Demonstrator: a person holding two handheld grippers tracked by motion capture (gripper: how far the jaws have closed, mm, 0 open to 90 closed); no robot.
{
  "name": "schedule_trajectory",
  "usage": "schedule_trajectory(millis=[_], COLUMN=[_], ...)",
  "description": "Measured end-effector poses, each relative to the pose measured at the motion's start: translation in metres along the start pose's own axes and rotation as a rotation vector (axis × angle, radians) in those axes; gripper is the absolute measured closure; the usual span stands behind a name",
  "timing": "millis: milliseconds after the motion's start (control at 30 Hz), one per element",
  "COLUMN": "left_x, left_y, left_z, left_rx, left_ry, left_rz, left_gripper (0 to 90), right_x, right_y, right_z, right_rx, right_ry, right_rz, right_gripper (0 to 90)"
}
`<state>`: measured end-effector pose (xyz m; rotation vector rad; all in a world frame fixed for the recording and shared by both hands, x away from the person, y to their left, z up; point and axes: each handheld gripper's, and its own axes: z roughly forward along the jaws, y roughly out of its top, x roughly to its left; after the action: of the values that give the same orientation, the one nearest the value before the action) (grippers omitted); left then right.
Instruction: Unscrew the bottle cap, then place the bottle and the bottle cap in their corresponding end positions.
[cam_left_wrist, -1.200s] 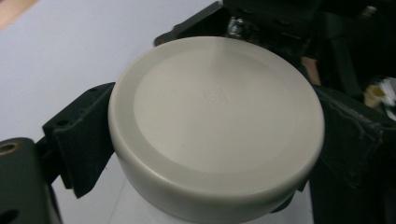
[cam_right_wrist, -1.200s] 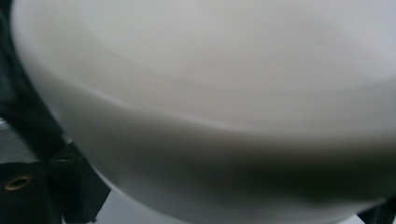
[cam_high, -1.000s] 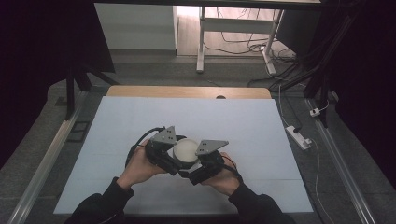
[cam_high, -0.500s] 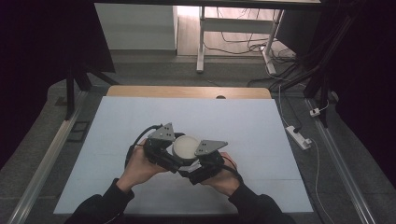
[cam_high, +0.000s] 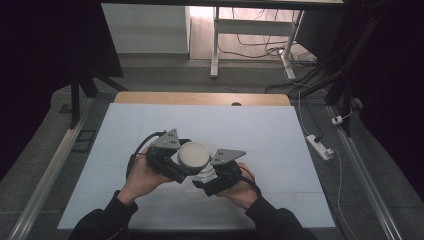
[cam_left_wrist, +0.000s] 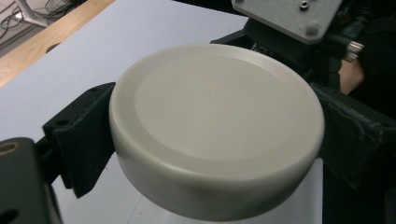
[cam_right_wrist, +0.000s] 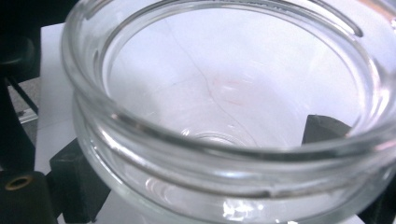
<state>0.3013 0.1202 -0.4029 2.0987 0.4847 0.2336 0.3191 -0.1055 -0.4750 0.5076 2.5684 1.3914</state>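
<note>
White table surface (cam_high: 280, 150) carries both tools near its front middle, the two touching or almost touching. Clear glass jar (cam_right_wrist: 219, 140), wide-mouthed with a threaded neck and open at the top, sits clamped between the jaws of the right gripper (cam_high: 212, 180), just above the table. Round pale grey lid (cam_left_wrist: 217, 126), smooth and flat-topped with rounded edges, is gripped at its sides by the left gripper (cam_high: 186, 162), lifted just beside the jar mouth.

Left tongs (cam_high: 186, 167) clamped, right tongs (cam_high: 206, 179) clamped
</note>
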Motion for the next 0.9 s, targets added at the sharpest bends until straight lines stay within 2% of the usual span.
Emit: schedule_trajectory(millis=[533, 733, 900], left_x=[-0.010, -0.012, -0.014], left_y=[-0.011, -0.024, -0.035], left_z=[-0.007, -0.007, 0.001], left_rx=[-0.028, -0.035, -0.029], left_ry=[-0.028, -0.039, -0.049], left_rz=[0.011, 0.005, 0.013], left_gripper=[7.8, 7.8, 7.8], right_x=[-0.020, -0.027, -0.033], right_y=[-0.004, -0.005, -0.005], right_z=[-0.010, -0.011, -0.012], right_rx=[-0.023, -0.033, -0.049], right_ry=[-0.065, -0.080, -0.094], right_rz=[0.034, 0.047, 0.055], right_gripper=[7.3, 7.2, 7.2])
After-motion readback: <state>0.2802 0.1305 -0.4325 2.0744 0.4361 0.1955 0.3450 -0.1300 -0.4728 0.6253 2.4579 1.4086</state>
